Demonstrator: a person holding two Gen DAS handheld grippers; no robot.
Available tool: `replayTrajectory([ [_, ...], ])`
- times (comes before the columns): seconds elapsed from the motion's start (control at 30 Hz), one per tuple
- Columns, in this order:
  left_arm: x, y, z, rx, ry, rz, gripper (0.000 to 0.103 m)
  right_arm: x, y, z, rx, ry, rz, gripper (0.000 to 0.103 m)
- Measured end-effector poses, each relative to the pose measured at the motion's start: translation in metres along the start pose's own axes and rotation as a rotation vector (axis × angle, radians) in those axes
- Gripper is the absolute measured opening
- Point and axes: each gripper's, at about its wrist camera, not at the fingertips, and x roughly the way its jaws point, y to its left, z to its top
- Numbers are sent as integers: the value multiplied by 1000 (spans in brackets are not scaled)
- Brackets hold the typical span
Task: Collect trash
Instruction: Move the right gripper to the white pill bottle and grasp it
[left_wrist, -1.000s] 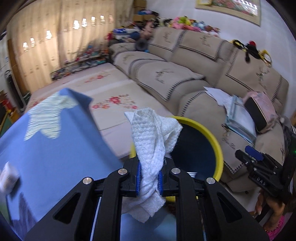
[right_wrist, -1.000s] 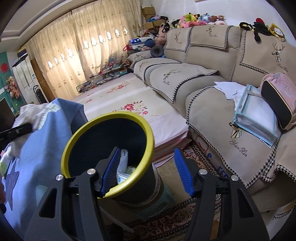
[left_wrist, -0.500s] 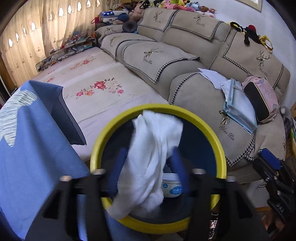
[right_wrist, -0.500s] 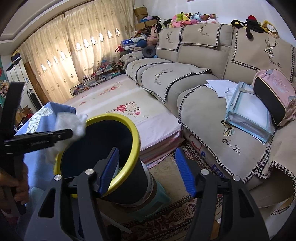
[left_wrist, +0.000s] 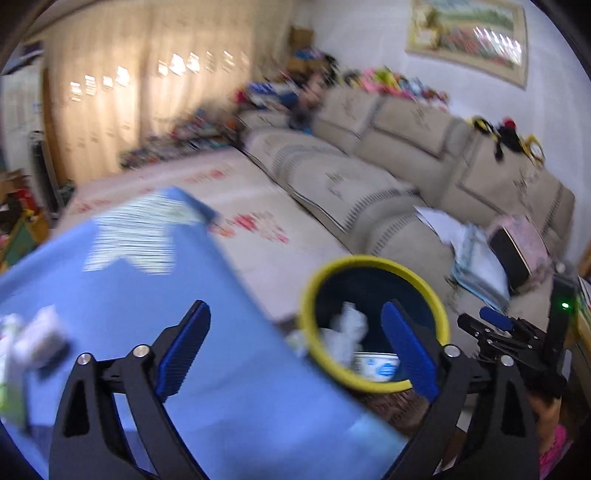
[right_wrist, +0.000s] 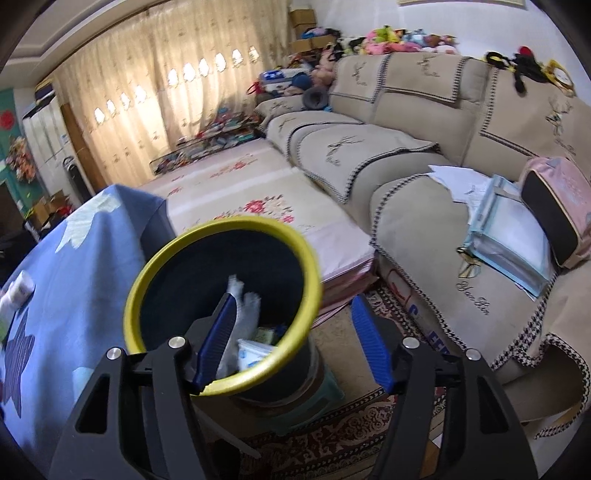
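**Cloth dropped in bin; left jaws spread**

Change since a second ago: the white cloth (left_wrist: 347, 332) then pinched in the left gripper (left_wrist: 295, 350) now lies inside the bin (right_wrist: 221, 295). The left jaws have just been opening and stand wide, with nothing between them. That view has swung back from over the bin toward the table and is blurred.

Surface and room: a table under a blue cloth (right_wrist: 85, 258) with pale and dark star shapes, one corner hanging just beside the bin. A living room with a beige sectional sofa (right_wrist: 424, 155), a floral mat (right_wrist: 258, 192) on a low platform before it, curtains (right_wrist: 147, 92) across the window, and a framed picture (left_wrist: 469, 37) on the wall. A patterned rug (right_wrist: 351, 424) covers the floor under the bin.

Other items: soft toys (right_wrist: 399, 38) along the sofa back; papers, a clear folder (right_wrist: 506, 236) and a pink bag (right_wrist: 554, 206) on the sofa seat. On the table near its left edge lies a small white object (right_wrist: 16, 291), too blurred to name. The bin, dark with a yellow rim, stands on a teal stool (right_wrist: 314, 398) off the table's corner; beside the cloth it holds a white-and-blue tub (right_wrist: 255, 352).

Tools: the right gripper (right_wrist: 291, 339) has its jaws partly spread, straddling the bin's near rim, the left pad inside the bin and the right pad outside. Whether either pad touches the rim cannot be told. In the left view it shows at the right edge, a hand (left_wrist: 550, 413) beneath.
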Motion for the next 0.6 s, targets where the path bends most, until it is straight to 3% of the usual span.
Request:
replayTrajectory([
  [0.33,-141,160,-82,-183,-138,360,98,6,114,4,-189,41,148,65],
  [0.6,-186,273,-132,-324,-206,536,98,0,266,12,-407,76,403,69],
])
